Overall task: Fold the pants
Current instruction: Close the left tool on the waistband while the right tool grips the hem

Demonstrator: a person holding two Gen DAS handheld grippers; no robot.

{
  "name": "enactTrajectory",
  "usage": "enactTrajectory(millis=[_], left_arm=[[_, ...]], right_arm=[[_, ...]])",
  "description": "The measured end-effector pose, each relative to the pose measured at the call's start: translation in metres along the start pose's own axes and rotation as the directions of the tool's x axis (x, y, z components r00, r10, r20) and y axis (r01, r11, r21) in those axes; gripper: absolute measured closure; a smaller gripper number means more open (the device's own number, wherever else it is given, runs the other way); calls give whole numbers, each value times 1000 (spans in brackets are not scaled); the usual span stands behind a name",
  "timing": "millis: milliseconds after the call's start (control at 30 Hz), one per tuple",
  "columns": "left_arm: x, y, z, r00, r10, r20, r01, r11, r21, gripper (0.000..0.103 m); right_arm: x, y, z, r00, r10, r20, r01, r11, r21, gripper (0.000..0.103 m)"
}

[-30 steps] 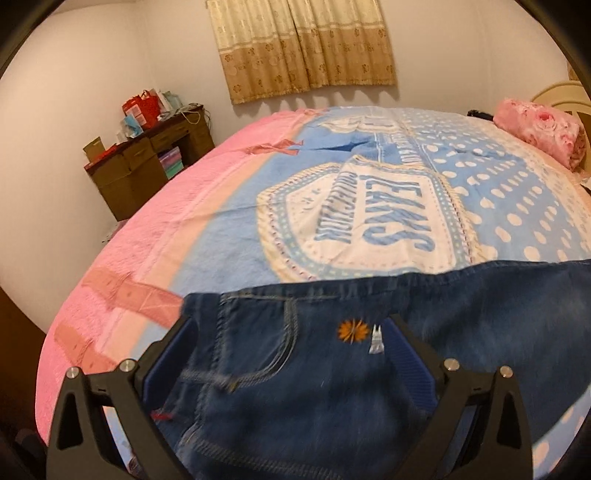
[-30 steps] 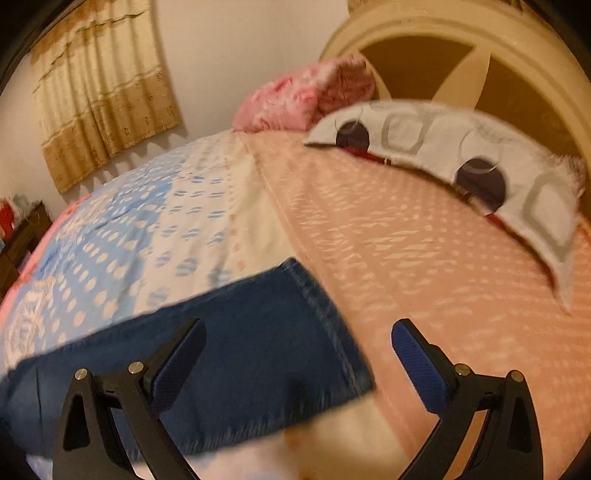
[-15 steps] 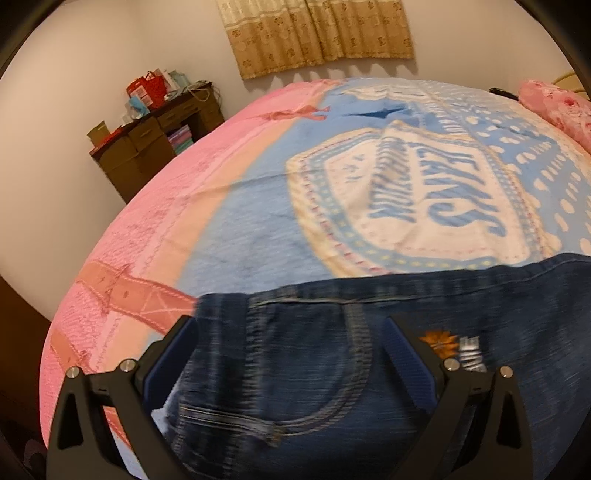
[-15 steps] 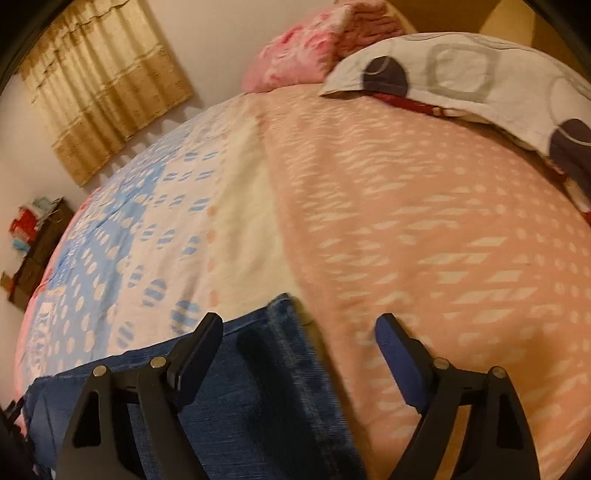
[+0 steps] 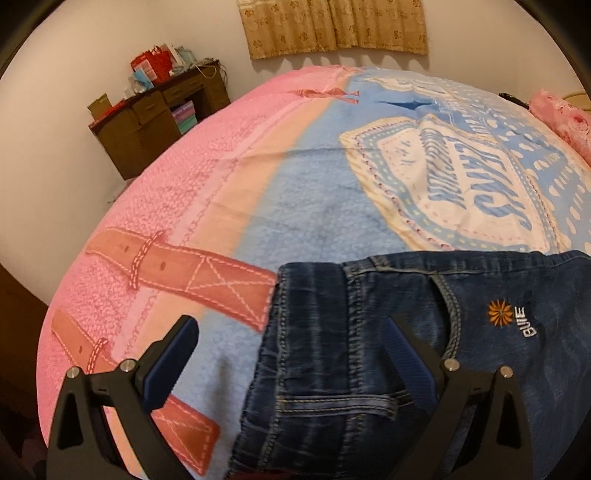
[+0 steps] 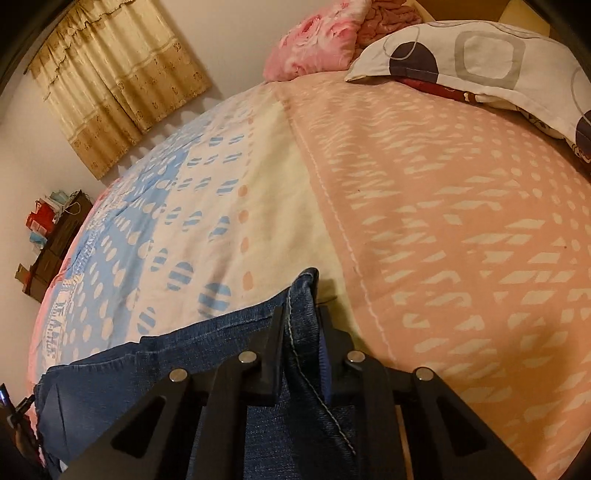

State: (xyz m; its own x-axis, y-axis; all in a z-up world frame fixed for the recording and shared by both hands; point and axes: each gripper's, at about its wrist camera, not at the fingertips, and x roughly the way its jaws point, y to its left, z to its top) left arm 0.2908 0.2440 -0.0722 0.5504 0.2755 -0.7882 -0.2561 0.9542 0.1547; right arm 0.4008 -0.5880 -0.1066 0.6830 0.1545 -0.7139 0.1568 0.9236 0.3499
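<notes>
Dark blue denim pants lie flat across the bed. In the left wrist view their waistband end (image 5: 369, 332) shows, with a pocket seam and an orange flower patch. My left gripper (image 5: 291, 354) is open over the waistband edge, its right finger (image 5: 406, 354) over the denim and its left finger (image 5: 173, 354) over the blanket. In the right wrist view the leg hem (image 6: 301, 291) is pinched upright between the fingers of my right gripper (image 6: 301, 328), which is shut on it.
The bed carries a pink and blue blanket (image 5: 295, 206) and a peach patterned cover (image 6: 461, 221). Pillows (image 6: 480, 62) lie at the headboard. A brown desk (image 5: 155, 114) with clutter stands by the wall under a curtain (image 5: 332, 26).
My right gripper moved in and closed on the leg hem. My left gripper shifted left, so the waistband edge now sits between its open fingers.
</notes>
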Motion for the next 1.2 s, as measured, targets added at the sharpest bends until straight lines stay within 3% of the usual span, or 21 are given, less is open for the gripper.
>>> enactTrajectory(millis=[100,200,500,533,567,600,700,767,833,867,967,1200], left_arm=[[10,1,7,999,-49,-19,49,999,-8,1],[29,-6,17,999,-7,-46,8,1000,28,3],[66,-12,34,980,-131,-151,134,991,10,5],[64,-14,33,981,-130,-143,133,991,11,8],[61,-16,33,981,-144,-130,148,989,25,25],[55,-20,31,981,-160,-113,166,985,46,33],[39,-29,26,994,-92,-61,99,990,104,58],[31,-28,26,994,-102,-44,106,988,115,69],[18,-25,27,992,-123,-18,124,986,110,90],[12,-23,28,995,-103,5,101,988,114,91],[-1,-3,31,987,-158,19,157,986,60,91],[-24,4,20,980,-191,57,187,980,61,91]], right_arm=[[1,2,0,1000,-17,1,17,1000,-10,87],[2,5,0,999,-34,0,34,999,-28,87],[4,2,-1,1000,-24,6,25,999,-32,87],[4,2,-1,1000,-25,7,25,999,-32,87],[4,3,-2,1000,-27,9,27,999,-34,87],[4,3,-2,1000,-30,10,30,999,-37,87],[3,6,-1,999,-40,12,41,998,-43,87],[2,6,-1,999,-39,20,40,998,-41,88],[-3,4,-2,999,-23,38,24,999,-21,89],[-7,2,-2,999,-13,49,14,1000,-12,89],[-23,0,-4,996,19,83,-19,1000,2,90],[-66,4,-10,990,58,128,-57,998,-15,91]])
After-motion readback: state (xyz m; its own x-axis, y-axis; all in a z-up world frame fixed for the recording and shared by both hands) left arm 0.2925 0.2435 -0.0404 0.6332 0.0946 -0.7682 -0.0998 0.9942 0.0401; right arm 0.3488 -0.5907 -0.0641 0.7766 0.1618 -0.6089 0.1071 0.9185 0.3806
